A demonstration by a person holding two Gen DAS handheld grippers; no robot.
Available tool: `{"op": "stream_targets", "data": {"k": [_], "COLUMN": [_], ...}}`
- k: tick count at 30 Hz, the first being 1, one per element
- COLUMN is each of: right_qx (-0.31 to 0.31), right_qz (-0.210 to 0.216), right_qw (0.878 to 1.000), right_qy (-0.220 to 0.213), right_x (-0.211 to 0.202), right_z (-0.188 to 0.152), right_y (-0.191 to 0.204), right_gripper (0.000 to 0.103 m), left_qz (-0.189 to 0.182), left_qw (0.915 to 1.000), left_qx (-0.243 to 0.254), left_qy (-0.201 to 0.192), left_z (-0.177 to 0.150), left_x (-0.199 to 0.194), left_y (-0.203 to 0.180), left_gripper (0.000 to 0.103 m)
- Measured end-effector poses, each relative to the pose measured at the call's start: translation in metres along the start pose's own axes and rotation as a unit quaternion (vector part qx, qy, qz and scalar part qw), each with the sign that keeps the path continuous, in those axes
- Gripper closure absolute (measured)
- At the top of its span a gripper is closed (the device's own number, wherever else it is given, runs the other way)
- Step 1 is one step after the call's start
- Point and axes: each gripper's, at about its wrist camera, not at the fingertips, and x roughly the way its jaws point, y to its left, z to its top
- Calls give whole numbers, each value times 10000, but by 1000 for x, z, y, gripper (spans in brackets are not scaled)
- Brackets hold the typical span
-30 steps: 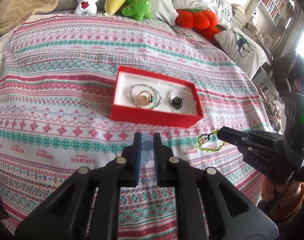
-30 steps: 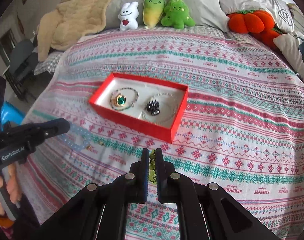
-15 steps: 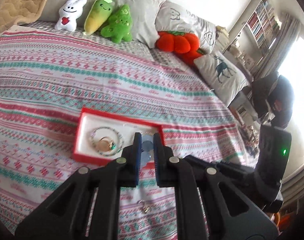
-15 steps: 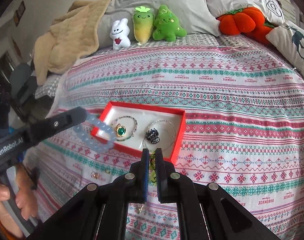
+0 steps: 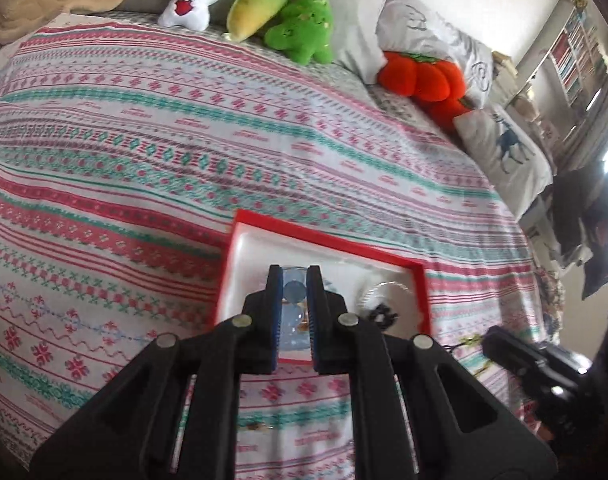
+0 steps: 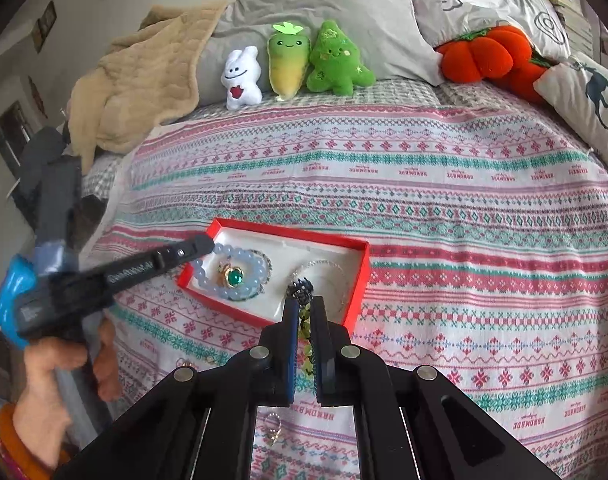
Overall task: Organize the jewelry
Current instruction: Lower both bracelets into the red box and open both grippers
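Left wrist view was partly blocked: my left gripper (image 5: pixel 295 280) covered the near half of the red box (image 5: pixel 327 239), and its fingers (image 5: pixel 275 285) were closed on the pale blue bead bracelet (image 5: pixel 292 291), held over the box. In the right wrist view I saw this bracelet (image 6: pixel 251 268) hanging into the left part of the box (image 6: pixel 359 280), around a ring with a green stone (image 6: pixel 234 278). My right gripper (image 6: pixel 304 312) had its fingers closed on a yellow-green bead bracelet (image 6: pixel 304 322), just before the box's near wall. I counted one dark beaded piece (image 6: pixel 300 290) and one thin silver chain (image 6: pixel 323 266) inside; the chain was hard to follow. One small gold piece (image 6: pixel 272 432) lay on the bed cover (image 6: pixel 463 208), partly cut off by my fingers. Three plush toys (image 6: pixel 290 62) stood in a row by the pillows.
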Motion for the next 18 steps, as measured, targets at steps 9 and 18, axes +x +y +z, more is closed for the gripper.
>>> {"op": "stream_targets", "data": {"k": [9,18], "right_qx": [-200,-125], "right_qz": [311,133], "right_qw": [9989,9998], "right_qy": [-288,55], "right_x": [9,53], "right_z": [25,30], "right_y": [26,22], "right_gripper": [97,97], "left_qz": [259,529], "left_qw": [9993,9980], "left_qx": [239,330], "left_qy": [-119,-127], "left_z": [0,-2], "left_x": [-13,-27], "left_y": [-1,12], "left_gripper": [81,62]}}
